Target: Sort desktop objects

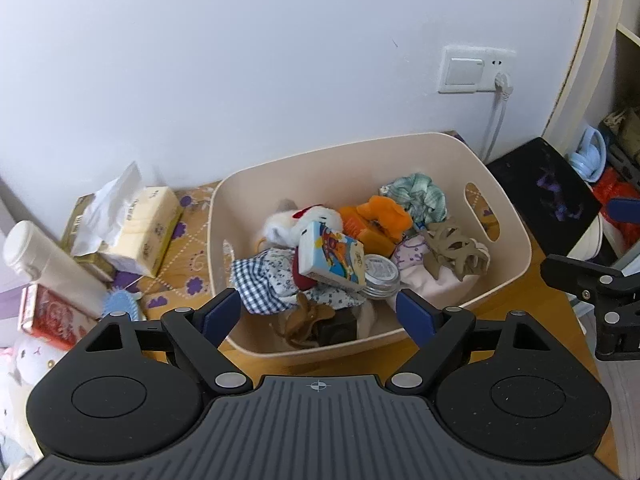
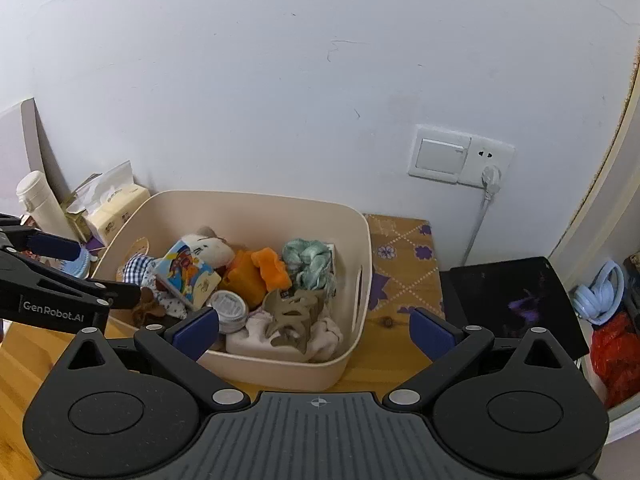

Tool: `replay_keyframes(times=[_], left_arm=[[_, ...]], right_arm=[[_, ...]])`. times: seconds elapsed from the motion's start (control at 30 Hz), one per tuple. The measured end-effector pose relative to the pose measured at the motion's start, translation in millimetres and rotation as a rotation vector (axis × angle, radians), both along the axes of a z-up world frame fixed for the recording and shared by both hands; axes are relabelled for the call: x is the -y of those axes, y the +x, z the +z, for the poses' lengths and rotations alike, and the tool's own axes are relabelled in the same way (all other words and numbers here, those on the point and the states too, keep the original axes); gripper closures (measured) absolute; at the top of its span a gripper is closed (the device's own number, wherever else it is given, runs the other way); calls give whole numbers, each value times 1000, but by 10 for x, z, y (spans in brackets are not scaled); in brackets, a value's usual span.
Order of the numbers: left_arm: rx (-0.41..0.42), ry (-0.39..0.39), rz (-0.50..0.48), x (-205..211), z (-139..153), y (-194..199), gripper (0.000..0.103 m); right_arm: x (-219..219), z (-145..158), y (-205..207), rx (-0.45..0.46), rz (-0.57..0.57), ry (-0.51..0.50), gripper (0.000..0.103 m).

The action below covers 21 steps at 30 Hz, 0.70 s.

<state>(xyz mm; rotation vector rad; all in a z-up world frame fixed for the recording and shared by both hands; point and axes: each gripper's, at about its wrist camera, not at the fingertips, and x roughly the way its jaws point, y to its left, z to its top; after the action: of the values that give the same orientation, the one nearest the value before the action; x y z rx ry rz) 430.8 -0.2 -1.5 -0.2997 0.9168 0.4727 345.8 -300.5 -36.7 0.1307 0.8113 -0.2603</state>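
A beige plastic bin [image 1: 516,264] [image 2: 362,240] stands on the wooden desk, filled with small things: a colourful card box [image 1: 334,256] [image 2: 188,274], a round metal tin [image 1: 382,274] [image 2: 228,306], an orange toy [image 1: 380,218] [image 2: 260,272], a green scrunchie [image 1: 418,194] [image 2: 310,258], a tan hair claw [image 1: 456,252] [image 2: 294,316], a white plush and cloths. My left gripper [image 1: 318,314] is open and empty above the bin's near rim. My right gripper [image 2: 314,330] is open and empty over the bin's near right corner.
A tissue pack [image 1: 140,228] [image 2: 114,208], a white bottle [image 1: 48,264] [image 2: 40,204], a red box [image 1: 48,316] and a blue hairbrush [image 1: 120,304] lie left of the bin. A black tablet [image 1: 544,192] [image 2: 516,300], blue headphones [image 2: 600,296] and a wall socket [image 2: 460,156] are to the right.
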Motion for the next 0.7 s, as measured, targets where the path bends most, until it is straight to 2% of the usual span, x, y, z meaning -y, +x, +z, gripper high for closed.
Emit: replay_keyframes(times=[0.4, 0.53, 0.7], left_arm=[[20, 6, 75, 339, 362, -335, 17], [33, 2, 96, 481, 479, -465, 17], [54, 24, 130, 709, 624, -670, 17]], right_arm=[[-163, 237, -391, -1, 13, -61, 0], [-213, 299, -544, -3, 35, -26, 0], [-297, 375, -735, 10, 35, -29, 0]])
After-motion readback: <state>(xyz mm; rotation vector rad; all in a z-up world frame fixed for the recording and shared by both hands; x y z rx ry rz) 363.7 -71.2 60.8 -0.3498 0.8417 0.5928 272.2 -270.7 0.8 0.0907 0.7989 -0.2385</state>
